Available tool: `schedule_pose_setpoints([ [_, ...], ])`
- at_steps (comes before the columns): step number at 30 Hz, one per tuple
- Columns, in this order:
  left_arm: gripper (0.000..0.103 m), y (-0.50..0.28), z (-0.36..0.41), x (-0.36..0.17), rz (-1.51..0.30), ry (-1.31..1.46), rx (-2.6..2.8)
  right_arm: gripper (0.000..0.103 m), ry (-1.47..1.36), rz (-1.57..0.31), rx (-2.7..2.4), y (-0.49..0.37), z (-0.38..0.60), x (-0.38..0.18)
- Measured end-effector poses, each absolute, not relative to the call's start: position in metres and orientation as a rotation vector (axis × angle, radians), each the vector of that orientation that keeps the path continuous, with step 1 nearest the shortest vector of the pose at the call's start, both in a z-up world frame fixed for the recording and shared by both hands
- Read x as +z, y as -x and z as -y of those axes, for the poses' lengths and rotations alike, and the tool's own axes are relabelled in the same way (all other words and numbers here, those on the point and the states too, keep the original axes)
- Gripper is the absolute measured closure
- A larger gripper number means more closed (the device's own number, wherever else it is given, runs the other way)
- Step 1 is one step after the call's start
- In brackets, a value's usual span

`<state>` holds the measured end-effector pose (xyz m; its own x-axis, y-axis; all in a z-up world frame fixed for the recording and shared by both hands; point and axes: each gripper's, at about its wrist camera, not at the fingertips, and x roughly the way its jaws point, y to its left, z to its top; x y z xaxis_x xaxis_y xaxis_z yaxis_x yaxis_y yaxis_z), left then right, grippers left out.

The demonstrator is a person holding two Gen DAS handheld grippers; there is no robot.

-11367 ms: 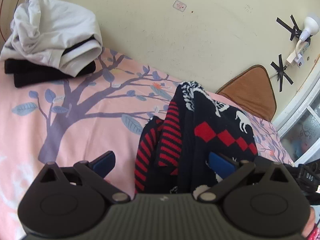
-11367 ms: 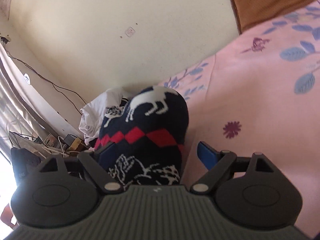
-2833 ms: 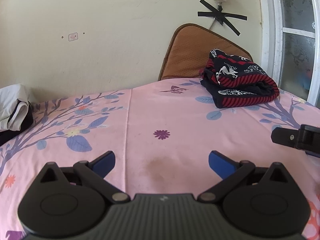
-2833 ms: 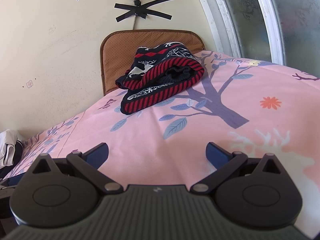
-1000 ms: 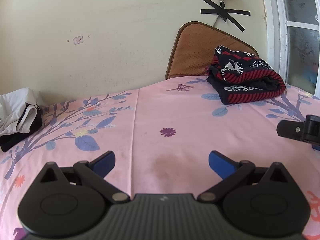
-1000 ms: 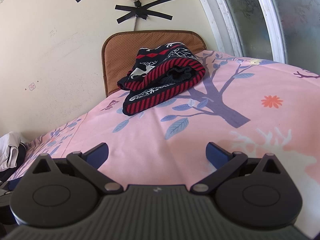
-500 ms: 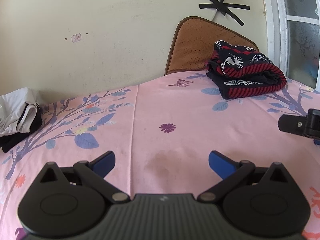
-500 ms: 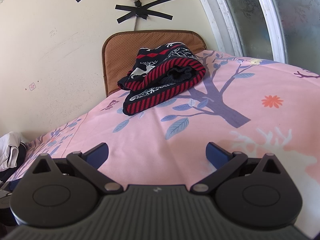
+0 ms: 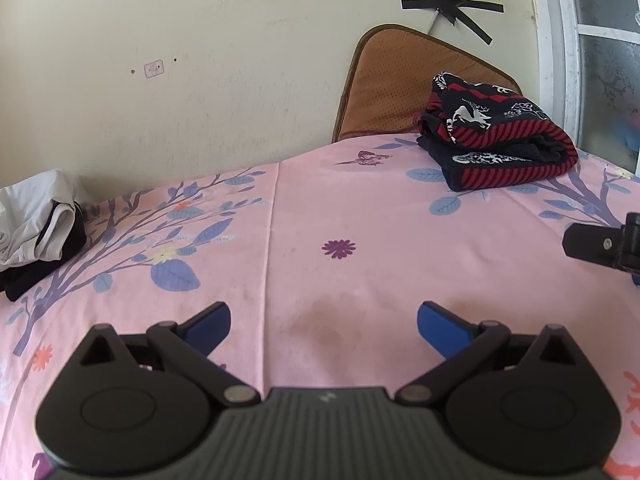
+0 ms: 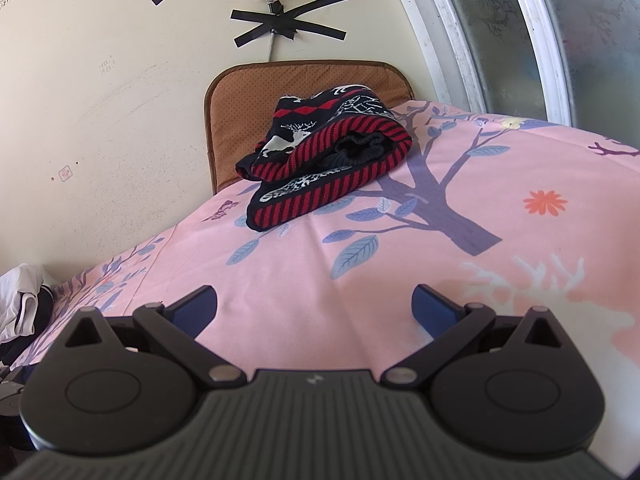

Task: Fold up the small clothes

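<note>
Pink bed sheet [image 9: 304, 216] with tree print. Folded black-red sweater [image 9: 496, 136] near brown cushion [image 9: 384, 88]. Left hand-held gripper [image 9: 323, 322] and right hand-held gripper [image 10: 314, 307] wide apart, empty, well before sweater.

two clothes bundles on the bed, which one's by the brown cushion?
The folded black-and-red patterned knit sweater, resting by the brown cushion. The white-and-black clothes pile sits at the bed's opposite end.

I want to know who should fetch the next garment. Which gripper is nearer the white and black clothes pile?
Left. The left gripper has the clothes pile close on its left; the right gripper sees it farther off at the left edge.
</note>
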<state>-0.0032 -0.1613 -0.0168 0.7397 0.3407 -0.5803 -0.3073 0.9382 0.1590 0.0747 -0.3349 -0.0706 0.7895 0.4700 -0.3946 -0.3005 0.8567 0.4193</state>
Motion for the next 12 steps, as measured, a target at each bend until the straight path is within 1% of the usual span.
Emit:
schedule_pose_setpoints([
  [12,0.000,0.0047,0.1592,-0.0154,-0.644,-0.041,0.319,0.000,-0.348,-0.512,0.426,-0.0754,0.3343,-0.0705],
])
